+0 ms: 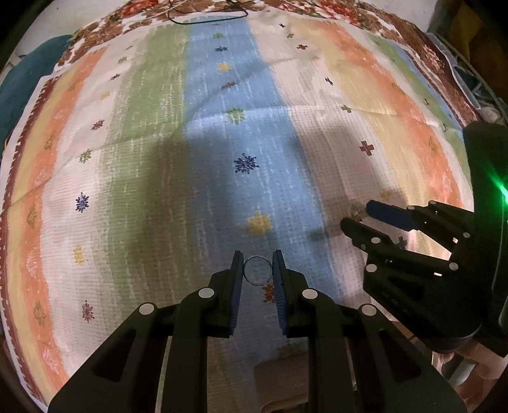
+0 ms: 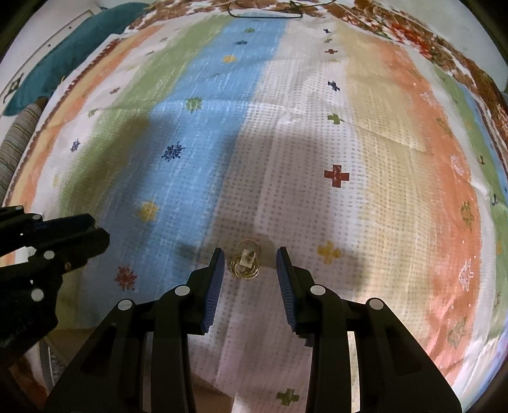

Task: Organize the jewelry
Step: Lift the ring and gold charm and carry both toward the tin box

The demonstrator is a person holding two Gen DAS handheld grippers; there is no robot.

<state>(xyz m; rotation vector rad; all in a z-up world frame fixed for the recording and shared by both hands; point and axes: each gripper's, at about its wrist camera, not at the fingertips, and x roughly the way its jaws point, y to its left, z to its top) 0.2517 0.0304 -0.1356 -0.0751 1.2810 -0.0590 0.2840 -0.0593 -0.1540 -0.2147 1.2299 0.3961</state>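
A thin wire ring [image 1: 257,270] is pinched between the blue pads of my left gripper [image 1: 257,273], which is shut on it just above the blue stripe of the cloth. A small cluster of gold rings with a pale tag [image 2: 245,262] lies on the white stripe. My right gripper [image 2: 250,263] stands open around it, pointing steeply down, with neither pad touching it. In the left wrist view the right gripper [image 1: 357,216] is at the right with the gold cluster [image 1: 355,210] at its tips. The left gripper [image 2: 100,230] enters the right wrist view from the left edge.
A striped cloth [image 1: 222,104] with small cross and star marks covers the surface. A black cord loop [image 1: 208,19] lies at its far edge. A teal fabric [image 2: 63,54] and a striped grey roll [image 2: 16,143] sit off the far left side.
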